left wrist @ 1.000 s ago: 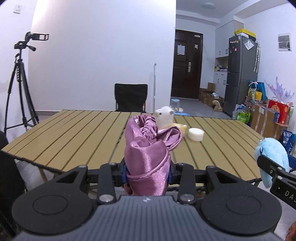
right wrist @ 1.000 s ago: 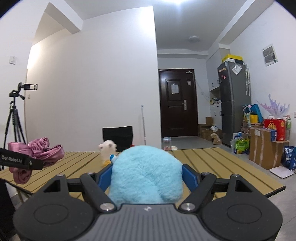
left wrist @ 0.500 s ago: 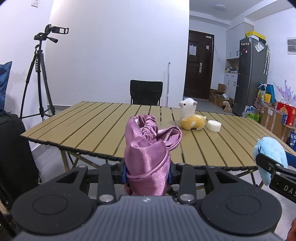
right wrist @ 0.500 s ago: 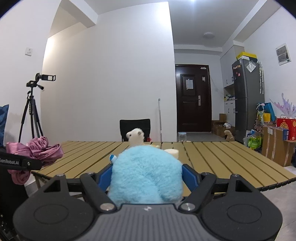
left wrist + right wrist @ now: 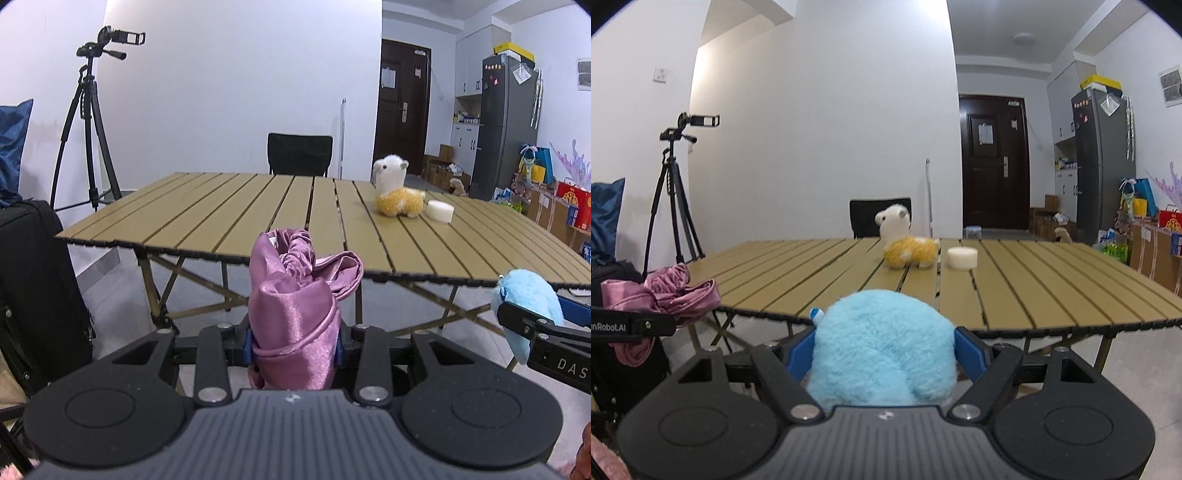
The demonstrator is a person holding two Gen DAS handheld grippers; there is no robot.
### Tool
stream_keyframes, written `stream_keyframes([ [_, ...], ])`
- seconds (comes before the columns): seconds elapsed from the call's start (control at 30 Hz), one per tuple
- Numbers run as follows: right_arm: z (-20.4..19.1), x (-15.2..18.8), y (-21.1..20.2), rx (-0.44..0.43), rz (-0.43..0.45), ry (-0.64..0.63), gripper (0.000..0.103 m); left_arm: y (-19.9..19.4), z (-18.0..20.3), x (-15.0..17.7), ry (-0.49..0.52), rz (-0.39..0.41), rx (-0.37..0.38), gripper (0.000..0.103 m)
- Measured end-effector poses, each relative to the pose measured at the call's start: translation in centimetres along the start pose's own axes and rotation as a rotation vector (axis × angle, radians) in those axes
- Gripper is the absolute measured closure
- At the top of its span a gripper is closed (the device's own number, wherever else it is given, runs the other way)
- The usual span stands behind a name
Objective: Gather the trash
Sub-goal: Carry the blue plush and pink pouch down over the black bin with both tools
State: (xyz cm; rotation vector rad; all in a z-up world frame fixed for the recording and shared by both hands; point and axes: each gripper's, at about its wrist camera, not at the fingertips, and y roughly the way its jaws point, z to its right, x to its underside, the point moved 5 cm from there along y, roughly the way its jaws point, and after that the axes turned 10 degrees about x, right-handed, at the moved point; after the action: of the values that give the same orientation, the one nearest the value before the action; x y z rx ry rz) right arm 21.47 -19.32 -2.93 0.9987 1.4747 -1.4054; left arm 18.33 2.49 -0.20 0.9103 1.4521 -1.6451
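My left gripper [image 5: 293,347] is shut on a bunched purple satin cloth [image 5: 295,306], held in the air short of the table's near edge. The cloth also shows at the left of the right wrist view [image 5: 661,295]. My right gripper [image 5: 884,354] is shut on a fluffy light-blue plush toy [image 5: 882,354], also held off the table; the toy shows at the right of the left wrist view [image 5: 528,299]. On the slatted wooden table [image 5: 258,214] sit a white-and-yellow alpaca plush [image 5: 395,192] and a white round puck [image 5: 440,212].
A black chair [image 5: 300,154] stands behind the table. A camera tripod [image 5: 88,122] stands at the left, with a black suitcase [image 5: 33,295] close by on the left. A fridge [image 5: 506,122], boxes and bags line the right wall.
Both grippers have pulled back from the table with their loads; the table edge and its legs now show ahead, and the alpaca and puck look farther off.
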Motion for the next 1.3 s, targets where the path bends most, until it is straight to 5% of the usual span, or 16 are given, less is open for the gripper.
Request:
stream_keyframes([
  [1.3,0.3,8.9,4.4,0.066,-0.331,-0.091,0.025,8.4,-3.2,8.8,-0.027,-0.339,0.014,0.066],
])
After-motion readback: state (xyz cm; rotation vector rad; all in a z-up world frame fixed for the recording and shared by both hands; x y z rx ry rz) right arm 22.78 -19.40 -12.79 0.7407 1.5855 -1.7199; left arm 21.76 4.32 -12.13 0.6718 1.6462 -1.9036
